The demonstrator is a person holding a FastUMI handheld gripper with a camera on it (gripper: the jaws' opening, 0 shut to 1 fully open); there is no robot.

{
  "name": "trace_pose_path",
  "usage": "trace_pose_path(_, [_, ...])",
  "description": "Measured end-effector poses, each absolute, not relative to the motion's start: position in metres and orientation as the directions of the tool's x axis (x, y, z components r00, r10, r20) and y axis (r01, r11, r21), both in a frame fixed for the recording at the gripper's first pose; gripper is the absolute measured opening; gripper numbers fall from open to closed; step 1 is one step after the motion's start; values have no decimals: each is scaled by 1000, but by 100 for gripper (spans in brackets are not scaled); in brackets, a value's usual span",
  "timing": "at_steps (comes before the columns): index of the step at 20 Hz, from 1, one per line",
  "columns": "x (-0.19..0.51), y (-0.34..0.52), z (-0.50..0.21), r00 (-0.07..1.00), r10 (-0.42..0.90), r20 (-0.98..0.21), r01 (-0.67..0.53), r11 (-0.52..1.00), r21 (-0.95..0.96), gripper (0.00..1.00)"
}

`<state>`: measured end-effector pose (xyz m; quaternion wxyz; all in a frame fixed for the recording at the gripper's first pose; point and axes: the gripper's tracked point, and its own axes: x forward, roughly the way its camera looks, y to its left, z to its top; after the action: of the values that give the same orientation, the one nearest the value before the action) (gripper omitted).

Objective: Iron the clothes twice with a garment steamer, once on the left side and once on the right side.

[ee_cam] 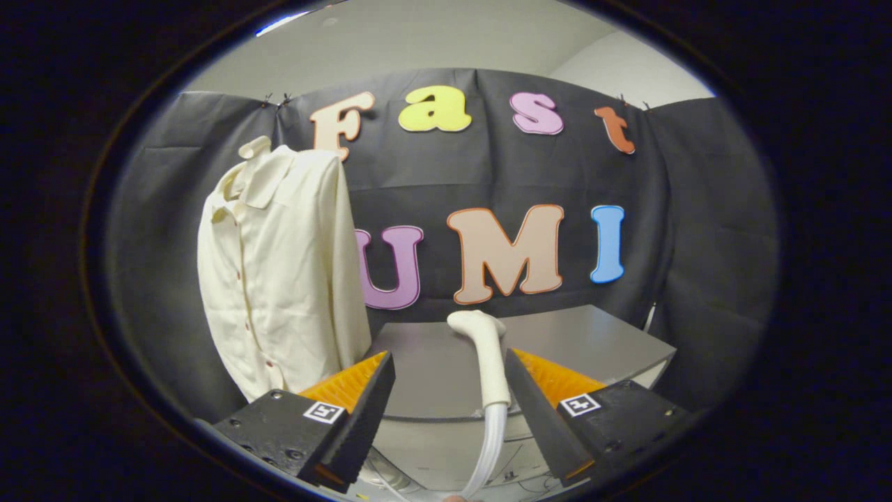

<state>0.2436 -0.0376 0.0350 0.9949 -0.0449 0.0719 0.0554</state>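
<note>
Steamer head [481, 348], a pale wand with a bent nozzle at its top, stands upright between the two fingers, closer to the one at 4 o'clock. Its nozzle sits just above the fingertip line and points toward 3 o'clock. From the base of the handle a translucent white hose [488, 446] drops toward 6 o'clock, passing down through the gap.

The gripper [449, 369] is spread wide: one finger lies well off the wand at 8 o'clock, the other sits just beside the handle, and whether that one touches it cannot be told. Both fingers are not pressing on it.

From the wand, at 10 o'clock, a cream button-front shirt [279, 272] hangs with its collar up and its front placket turned toward 9 o'clock. Its lower hem falls behind the finger on that side. The shirt is near the wand but apart from it.

Behind and under the wand lies a grey table [592, 341], its top running toward 3 o'clock. Beyond everything, at 12 o'clock, hangs the dark cloth wall [697, 209], with a pale ceiling [418, 42] above it.
</note>
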Motion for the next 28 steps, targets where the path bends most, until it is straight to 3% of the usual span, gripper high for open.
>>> trace_pose_path(12, [407,-60,17,897,64,-437,-158,971,-182,96])
trace_pose_path(16, [426,-69,-5,825,46,-563,-150,979,-139,87])
trace_pose_path(19, [429,-71,-4,796,60,-603,-127,990,-69,59])
trace_pose_path(21, [433,-71,-10,786,34,-618,-145,981,-130,59])
trace_pose_path(22, [424,-72,-23,708,3,-706,-151,978,-147,59])
trace_pose_path(23, [432,-67,-15,753,34,-657,-148,982,-118,57])
trace_pose_path(25, [429,-67,-18,706,60,-706,-103,995,-19,53])
trace_pose_path(28, [431,-66,-13,733,121,-669,-160,987,3,49])
